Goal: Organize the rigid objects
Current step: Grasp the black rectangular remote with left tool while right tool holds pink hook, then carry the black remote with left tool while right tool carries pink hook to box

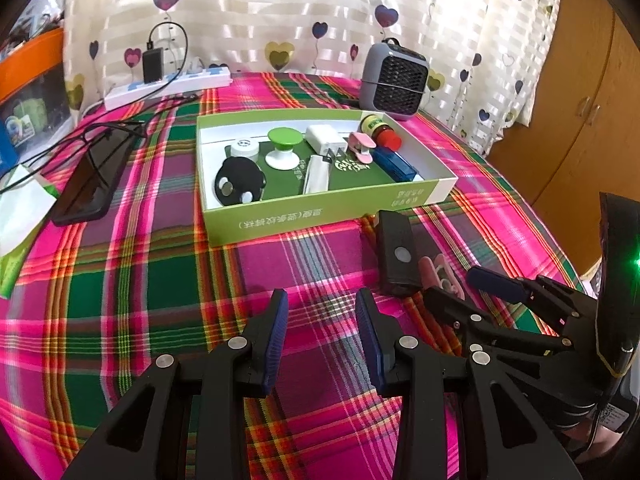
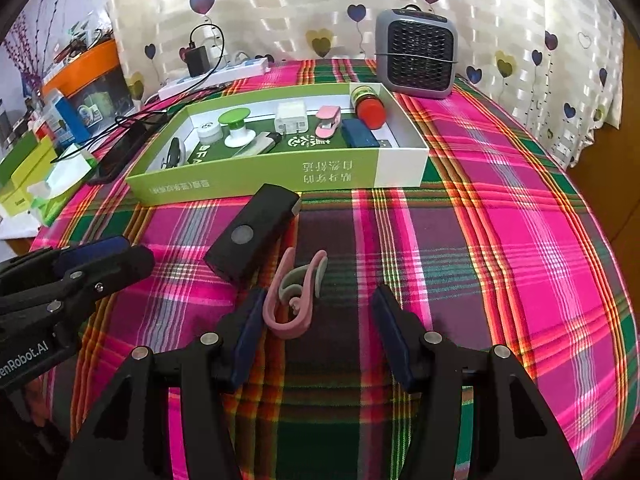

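The green box [image 2: 256, 184] sits toward the far edge of the bench [image 2: 520, 240], already holding many small things. Nearer, the black block [image 2: 252, 236] and pink clip [image 2: 294, 300] lie outside it. The right claw [image 2: 320, 340] is spread, empty, its left finger almost touching the clip; I think it should center over the clip before closing. The left claw [image 1: 320, 340] is spread and empty too.

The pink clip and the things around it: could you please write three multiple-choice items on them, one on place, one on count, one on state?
1. Where does the pink clip lie?
A. in the green box
B. on the tablecloth
C. on the heater

2. How many small items lie loose in front of the green box?
A. two
B. four
C. none

3. The right gripper is:
A. shut on the clip
B. open
C. holding the black block

Answers: 1 B, plaid cloth shows under it; 2 A, the clip and the black block; 3 B, its fingers stand apart.
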{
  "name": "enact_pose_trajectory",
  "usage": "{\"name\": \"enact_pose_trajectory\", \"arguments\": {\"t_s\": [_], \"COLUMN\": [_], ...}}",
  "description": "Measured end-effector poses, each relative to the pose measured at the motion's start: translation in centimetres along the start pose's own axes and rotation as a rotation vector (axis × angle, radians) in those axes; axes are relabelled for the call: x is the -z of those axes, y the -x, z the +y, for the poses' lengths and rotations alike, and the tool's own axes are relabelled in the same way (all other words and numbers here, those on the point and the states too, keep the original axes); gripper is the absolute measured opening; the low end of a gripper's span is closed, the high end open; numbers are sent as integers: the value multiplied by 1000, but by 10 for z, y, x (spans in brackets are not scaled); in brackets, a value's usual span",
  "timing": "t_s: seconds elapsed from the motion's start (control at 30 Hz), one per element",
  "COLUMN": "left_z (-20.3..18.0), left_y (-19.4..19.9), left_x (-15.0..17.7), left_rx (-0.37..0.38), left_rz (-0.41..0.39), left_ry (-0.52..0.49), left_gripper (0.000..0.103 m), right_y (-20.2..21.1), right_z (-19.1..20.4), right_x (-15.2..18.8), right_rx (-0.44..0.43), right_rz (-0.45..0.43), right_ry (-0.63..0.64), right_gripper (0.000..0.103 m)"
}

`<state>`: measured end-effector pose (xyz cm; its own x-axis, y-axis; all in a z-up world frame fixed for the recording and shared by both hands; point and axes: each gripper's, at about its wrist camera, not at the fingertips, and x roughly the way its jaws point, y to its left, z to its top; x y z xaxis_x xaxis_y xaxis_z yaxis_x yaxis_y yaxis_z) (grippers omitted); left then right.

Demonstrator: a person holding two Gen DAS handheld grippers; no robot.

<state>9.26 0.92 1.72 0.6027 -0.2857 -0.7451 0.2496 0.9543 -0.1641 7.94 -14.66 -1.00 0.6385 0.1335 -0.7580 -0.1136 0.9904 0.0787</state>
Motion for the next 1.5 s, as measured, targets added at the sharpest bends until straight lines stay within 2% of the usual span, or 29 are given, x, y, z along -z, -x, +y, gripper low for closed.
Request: {"name": "enact_pose_trajectory", "arguments": {"t_s": [0.13, 0.37, 0.57, 0.77, 0.83, 1.5], "left_z": [-2, -11, -21, -38, -43, -63], "left_y": [-4, -11, -15, -20, -23, -51], "left_x": [-2, -6, -11, -15, -16, -28], "left_rx": [14, 43, 64, 91, 84, -1], "left_rz": [9, 25, 30, 33, 37, 86], "left_ry": [-2, -14, -35, -71, -84, -93], "left_gripper": [34, 34, 34, 35, 39, 39], "right_y": [1, 1, 1, 5, 7, 7], "right_z": [-4, -12, -17, -28, -35, -72], "right_x": [-1, -2, -2, -4, -5, -7], "right_rx": [-2, -19, -40, -21, -22, -52], "right_rz": [-5, -7, -8, -25, -33, -28], "right_ry": [-8, -13, -11, 7, 0, -33], "right_gripper": [40, 24, 24, 23, 23, 23]}}
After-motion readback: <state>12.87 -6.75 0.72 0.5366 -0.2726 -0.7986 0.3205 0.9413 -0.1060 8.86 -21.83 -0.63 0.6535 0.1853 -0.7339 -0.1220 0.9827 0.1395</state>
